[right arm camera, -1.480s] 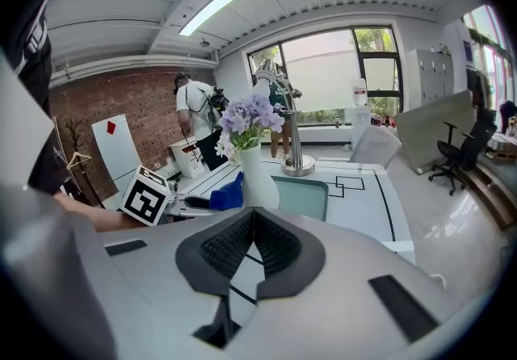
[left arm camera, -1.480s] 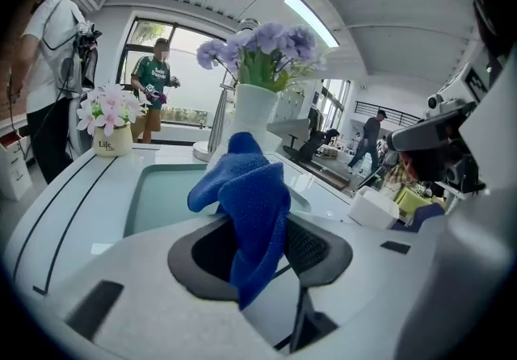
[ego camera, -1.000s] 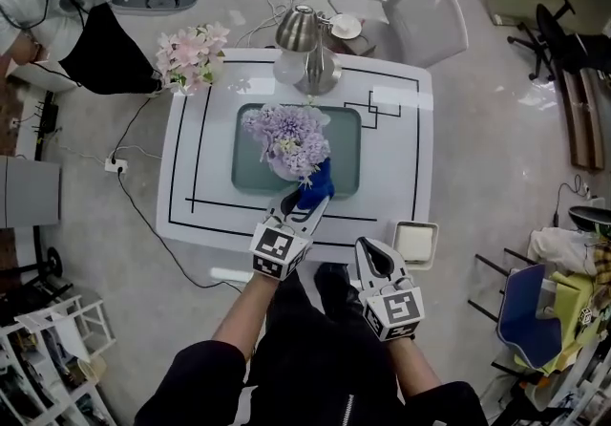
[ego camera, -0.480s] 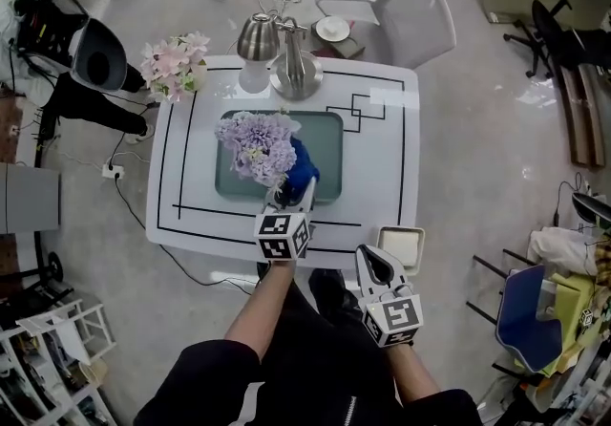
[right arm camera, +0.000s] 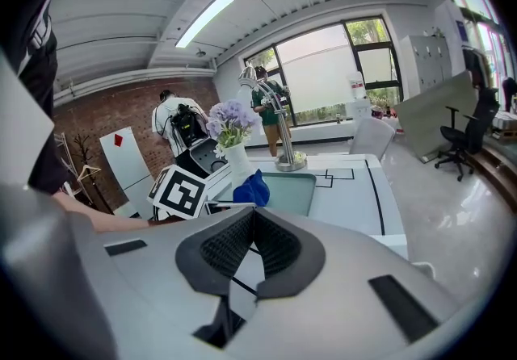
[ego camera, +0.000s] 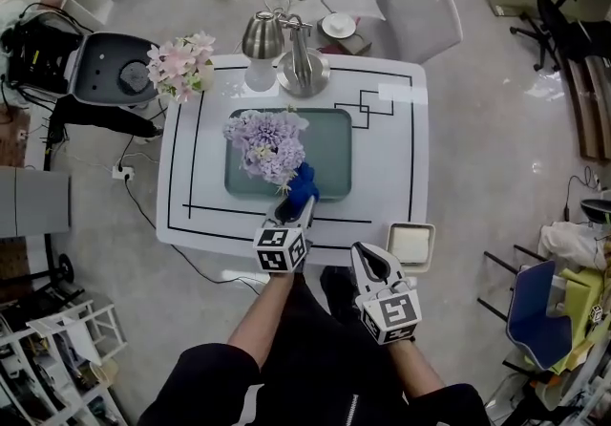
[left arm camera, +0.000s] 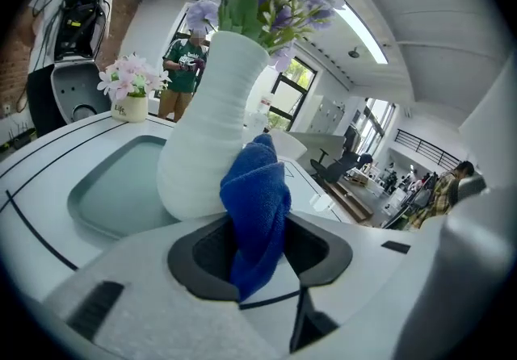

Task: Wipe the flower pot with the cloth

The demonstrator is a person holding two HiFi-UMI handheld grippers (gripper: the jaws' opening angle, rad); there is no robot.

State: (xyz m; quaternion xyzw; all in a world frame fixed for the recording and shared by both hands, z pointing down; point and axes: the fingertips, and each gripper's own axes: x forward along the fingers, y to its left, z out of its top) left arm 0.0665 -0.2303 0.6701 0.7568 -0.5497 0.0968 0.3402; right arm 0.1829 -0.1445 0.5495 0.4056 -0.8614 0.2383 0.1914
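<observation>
While the white ribbed flower pot (left arm camera: 206, 124) stands upright on the grey-green inset panel (ego camera: 339, 142) near the middle of the white table (ego camera: 391, 176), its long axis runs vertical and its narrow mouth points up, filled with purple flowers (ego camera: 267, 142). From the head view these blooms hide most of the pot. The blue cloth (left arm camera: 257, 205) is bunched into a long fold that rises out of the jaws, and its upper end lies against the lower belly of the pot on the side nearer the person. The left gripper (left arm camera: 258, 245) has its jaws clamped on the lower part of that cloth and points away from the person toward the pot. The right gripper (right arm camera: 252, 249) hangs back off the table's near edge, jaws closed together with nothing between them. Just beside it, a small white tray (ego camera: 412, 244) sits at the table's near right corner. At the far edge stand a metal lamp (ego camera: 304, 71) and a small pot of pink flowers (ego camera: 181, 66), with a white chair (ego camera: 420, 13) beyond.
</observation>
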